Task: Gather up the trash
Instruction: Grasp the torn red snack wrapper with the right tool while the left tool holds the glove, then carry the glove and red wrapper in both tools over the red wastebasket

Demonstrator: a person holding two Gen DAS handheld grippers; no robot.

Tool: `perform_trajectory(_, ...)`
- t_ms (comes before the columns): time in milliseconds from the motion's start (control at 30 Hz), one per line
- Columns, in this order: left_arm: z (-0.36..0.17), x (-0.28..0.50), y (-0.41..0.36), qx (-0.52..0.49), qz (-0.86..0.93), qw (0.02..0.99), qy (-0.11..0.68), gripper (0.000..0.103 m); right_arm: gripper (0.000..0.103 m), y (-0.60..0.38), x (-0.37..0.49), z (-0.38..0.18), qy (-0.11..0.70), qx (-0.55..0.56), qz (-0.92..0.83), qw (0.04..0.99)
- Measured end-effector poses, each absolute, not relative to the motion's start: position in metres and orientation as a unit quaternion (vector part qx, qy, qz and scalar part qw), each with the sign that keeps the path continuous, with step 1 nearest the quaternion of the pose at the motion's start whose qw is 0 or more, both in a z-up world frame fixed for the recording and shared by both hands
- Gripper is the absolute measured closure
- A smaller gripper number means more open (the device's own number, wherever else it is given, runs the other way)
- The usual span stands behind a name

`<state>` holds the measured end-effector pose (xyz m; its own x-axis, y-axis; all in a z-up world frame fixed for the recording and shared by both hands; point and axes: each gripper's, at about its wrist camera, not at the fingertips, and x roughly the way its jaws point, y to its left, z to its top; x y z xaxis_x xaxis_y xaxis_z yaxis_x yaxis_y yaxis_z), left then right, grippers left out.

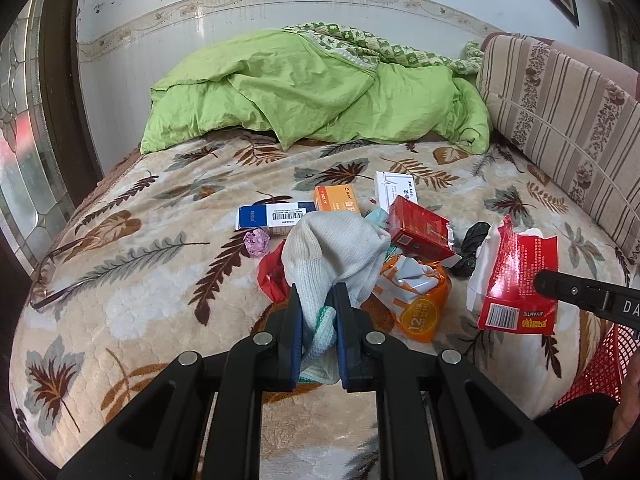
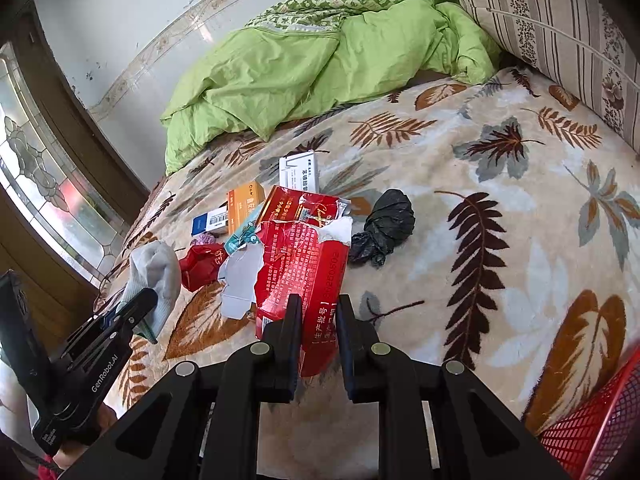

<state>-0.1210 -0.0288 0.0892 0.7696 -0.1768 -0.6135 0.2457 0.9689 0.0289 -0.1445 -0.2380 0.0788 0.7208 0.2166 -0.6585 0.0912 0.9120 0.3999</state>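
Note:
My left gripper (image 1: 317, 292) is shut on a white knit glove (image 1: 332, 248) and holds it above the bed; it also shows in the right wrist view (image 2: 154, 270). My right gripper (image 2: 318, 302) is shut on a torn red carton (image 2: 304, 272), which also shows in the left wrist view (image 1: 518, 276). A trash pile lies on the leaf-pattern blanket (image 1: 140, 280): a red cigarette box (image 1: 418, 228), an orange wrapper (image 1: 416, 300), a black bag (image 2: 386, 226), an orange box (image 1: 336, 198), a blue-white box (image 1: 272, 216), a white box (image 1: 396, 192), a pink paper ball (image 1: 256, 242).
A red mesh basket (image 2: 596, 424) stands at the bed's near right edge. A green quilt (image 1: 312, 88) is heaped at the far end. A striped cushion (image 1: 560, 120) lines the right side. A glass door (image 1: 24, 160) is on the left.

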Motion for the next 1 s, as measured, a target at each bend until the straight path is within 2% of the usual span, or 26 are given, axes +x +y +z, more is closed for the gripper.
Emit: perform_trajectory(1000,0.088,-0.129,-0.039,0.079,-0.104,0.942,0.308,0.09,0.085,-0.24,-0.151,0.078,0.364,0.226,0.031,0.903)
